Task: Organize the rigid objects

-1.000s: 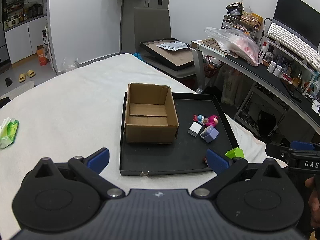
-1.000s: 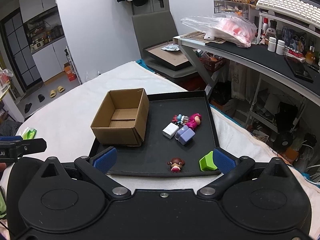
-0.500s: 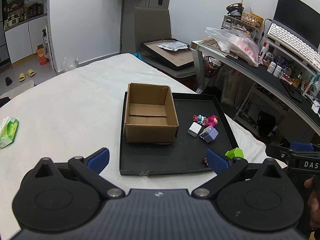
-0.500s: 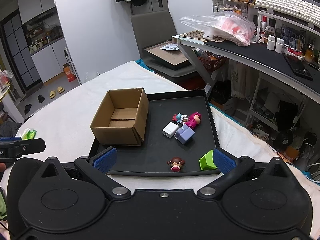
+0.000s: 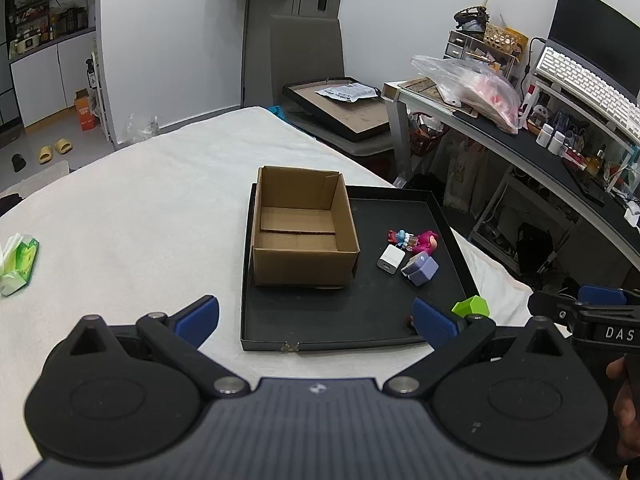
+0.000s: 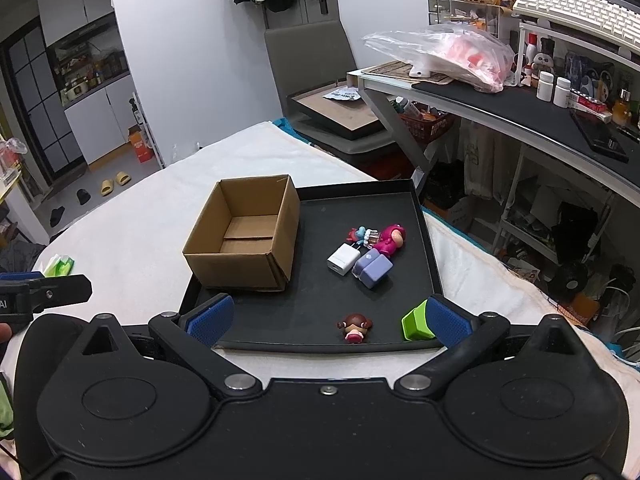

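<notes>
1. Left tongs point(image 5: 316, 316): held with the blue pads wide apart and nothing between them, above the white-covered worktop point(image 5: 140, 216) just short of the black tray point(image 5: 360, 320).
2. Right tongs point(image 6: 328, 316): likewise spread and empty, at the tray's near edge.
3. Cardboard box point(image 6: 244, 236): open, upright and empty, standing on the left part of the tray.
4. Loose items, all on the tray right of the box: white charger point(image 6: 343, 259), lilac block point(image 6: 374, 269), pink figure point(image 6: 391, 239) and a small blue-and-red toy point(image 6: 358, 235) clustered and touching; brown-haired figurine point(image 6: 357, 326) and green block point(image 6: 416, 324) apart, near the front edge.
5. Step judged in hand: the first pick. The figurine or green block is best taken first, being nearest and isolated; the pads should be closed squarely on opposite faces.
6. View difference: the figurine is seen whole only in the right wrist view; in the left it is all but hidden behind a pad. A green packet point(image 5: 20, 256) on the worktop is clearer in the left view.
</notes>
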The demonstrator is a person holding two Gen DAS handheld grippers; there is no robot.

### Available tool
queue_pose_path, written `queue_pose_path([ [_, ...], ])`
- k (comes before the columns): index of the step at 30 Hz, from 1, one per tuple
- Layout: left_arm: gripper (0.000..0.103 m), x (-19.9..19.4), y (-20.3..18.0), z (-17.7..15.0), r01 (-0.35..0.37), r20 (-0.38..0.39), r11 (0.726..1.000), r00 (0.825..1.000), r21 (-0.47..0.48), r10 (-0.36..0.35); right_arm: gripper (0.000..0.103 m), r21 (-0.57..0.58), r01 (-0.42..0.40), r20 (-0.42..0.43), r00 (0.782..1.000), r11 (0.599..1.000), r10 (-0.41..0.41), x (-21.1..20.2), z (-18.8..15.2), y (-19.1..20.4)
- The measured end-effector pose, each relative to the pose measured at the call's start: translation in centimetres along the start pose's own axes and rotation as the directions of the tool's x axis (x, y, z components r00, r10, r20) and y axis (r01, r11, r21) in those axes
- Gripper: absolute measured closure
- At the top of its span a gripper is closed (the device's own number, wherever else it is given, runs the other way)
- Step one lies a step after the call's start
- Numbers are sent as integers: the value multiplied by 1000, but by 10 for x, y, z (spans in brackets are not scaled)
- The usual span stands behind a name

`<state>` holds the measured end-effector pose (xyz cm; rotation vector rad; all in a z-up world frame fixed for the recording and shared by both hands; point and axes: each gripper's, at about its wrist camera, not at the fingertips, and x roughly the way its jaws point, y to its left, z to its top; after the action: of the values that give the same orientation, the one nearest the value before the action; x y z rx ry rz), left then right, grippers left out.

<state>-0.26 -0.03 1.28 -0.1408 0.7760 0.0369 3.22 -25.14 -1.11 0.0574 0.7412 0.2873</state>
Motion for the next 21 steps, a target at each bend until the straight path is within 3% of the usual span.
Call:
queue_pose_path([
  [21, 1, 41, 4, 2, -10, -42, 1000, 999, -28, 9, 0, 65, 16, -28, 1000, 998, -15, 28, -1, -19],
])
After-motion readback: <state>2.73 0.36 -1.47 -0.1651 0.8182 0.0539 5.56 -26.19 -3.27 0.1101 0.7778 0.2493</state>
